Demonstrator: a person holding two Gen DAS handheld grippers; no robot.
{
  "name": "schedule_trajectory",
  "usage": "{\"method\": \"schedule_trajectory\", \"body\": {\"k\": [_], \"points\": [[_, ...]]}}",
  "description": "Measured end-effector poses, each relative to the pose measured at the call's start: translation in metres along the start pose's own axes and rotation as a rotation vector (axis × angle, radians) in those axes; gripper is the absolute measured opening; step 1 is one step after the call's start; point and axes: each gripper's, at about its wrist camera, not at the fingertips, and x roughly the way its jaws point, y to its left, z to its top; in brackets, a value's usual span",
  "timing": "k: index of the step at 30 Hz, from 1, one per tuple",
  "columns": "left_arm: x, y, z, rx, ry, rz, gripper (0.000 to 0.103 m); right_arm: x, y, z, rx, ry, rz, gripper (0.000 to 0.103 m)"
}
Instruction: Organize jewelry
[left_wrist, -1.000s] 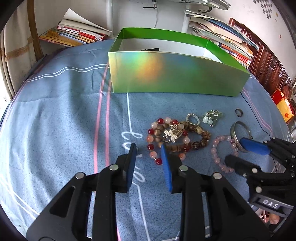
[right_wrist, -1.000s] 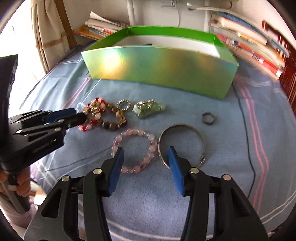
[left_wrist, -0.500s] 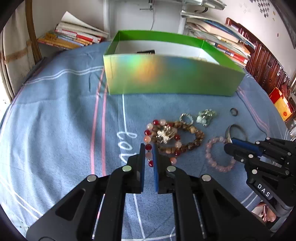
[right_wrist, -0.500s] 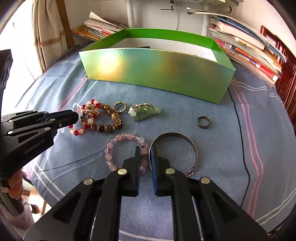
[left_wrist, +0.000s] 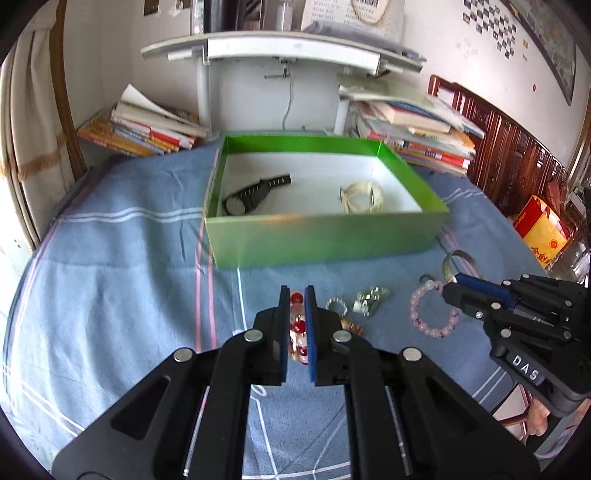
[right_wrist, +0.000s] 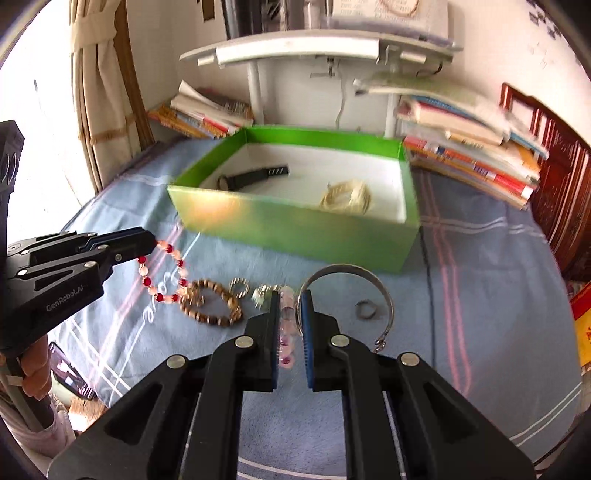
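Left gripper (left_wrist: 296, 295): lower centre of the left view, jaws clenched on the red-and-white bead bracelet (left_wrist: 297, 325); in the right view, that bracelet (right_wrist: 162, 271) dangling as a loop from the jaws at left of frame, lower end apparently touching or tangled with the brown bead bracelet (right_wrist: 212, 302) on the blue cloth (right_wrist: 480, 277).

Right gripper (right_wrist: 287, 301): lower centre of the right view, jaws clenched on the pink bead bracelet (right_wrist: 286, 332); in the left view, loop (left_wrist: 432, 314) hanging from the jaws at right of frame.

Green box (left_wrist: 325, 236): upper middle of both views, open top. Contents: black watch (left_wrist: 255, 195) at left, cream coil of cord (left_wrist: 364, 197) at right; white floor between and in front bare.

Left loose on the cloth, below the box front: silver bangle (right_wrist: 351, 291), small dark ring (right_wrist: 365, 309), small beaded ring (right_wrist: 239, 286), pale green charm (left_wrist: 369, 297).

Step in hand, as judged: carrying both bracelets to the box.

Handling notes: lift until each loop hangs clear of the cloth and of the box's near wall before crossing it. Check first that the red-and-white loop is free of the brown beads, else risk of dragging them along. Keep the two loops apart to avoid tangling. Lower over the bare floor, away from watch and cord, then release low to prevent bouncing or rolling.
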Motion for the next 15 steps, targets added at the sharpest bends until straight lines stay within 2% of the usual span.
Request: {"method": "schedule_trajectory", "body": {"k": [6,15], "points": [[-0.011,0.001,0.011,-0.006,-0.03,0.008,0.008,-0.014,-0.02,0.011,0.034,-0.04,-0.033,0.011],[-0.002,-0.005,0.003,-0.001,0.003,-0.015,0.008,-0.012,-0.038,-0.002,0.071,-0.005,-0.014,0.011]]}}
